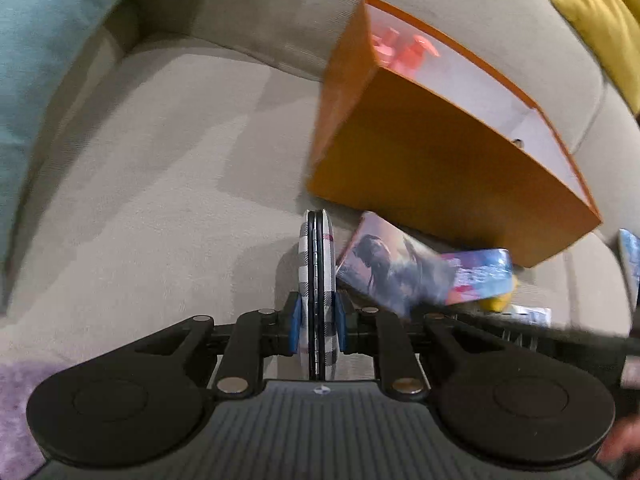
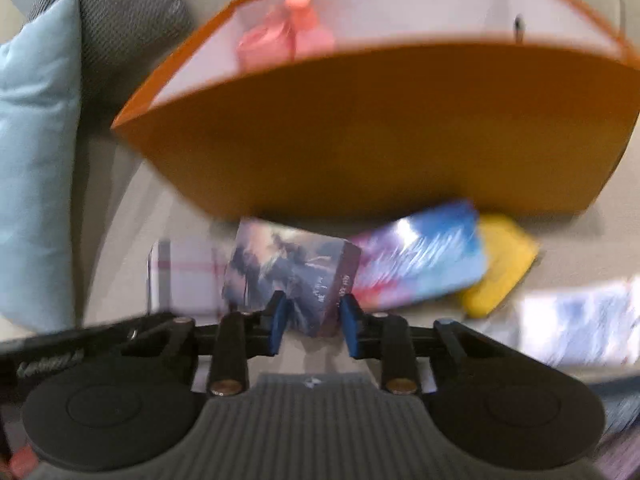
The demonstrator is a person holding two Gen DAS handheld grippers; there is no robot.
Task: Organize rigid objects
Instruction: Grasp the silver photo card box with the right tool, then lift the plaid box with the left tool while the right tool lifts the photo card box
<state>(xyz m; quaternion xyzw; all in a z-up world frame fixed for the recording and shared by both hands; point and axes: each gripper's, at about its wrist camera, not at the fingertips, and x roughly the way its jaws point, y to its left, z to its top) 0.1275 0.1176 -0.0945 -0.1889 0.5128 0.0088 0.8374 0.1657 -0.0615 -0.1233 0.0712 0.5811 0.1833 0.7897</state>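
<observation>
My left gripper [image 1: 318, 322] is shut on a flat plaid case [image 1: 317, 264], held on edge above the grey sofa seat [image 1: 160, 184]. An orange box [image 1: 432, 168] with a white inside lies open ahead to the right, with a pink object [image 1: 400, 50] inside. My right gripper [image 2: 314, 322] is shut on the corner of a purple picture box [image 2: 288, 268], in front of the orange box [image 2: 380, 128]. The picture box also shows in the left wrist view [image 1: 396, 268]. The plaid case [image 2: 184, 276] shows blurred at the left in the right wrist view.
A blue-pink box [image 2: 420, 256] and a yellow object [image 2: 500, 264] lie by the orange box's front wall. A blue-white packet [image 2: 576, 320] lies at the right. A teal cushion [image 1: 36, 60] stands at the left, a yellow cushion [image 1: 600, 12] at the far right.
</observation>
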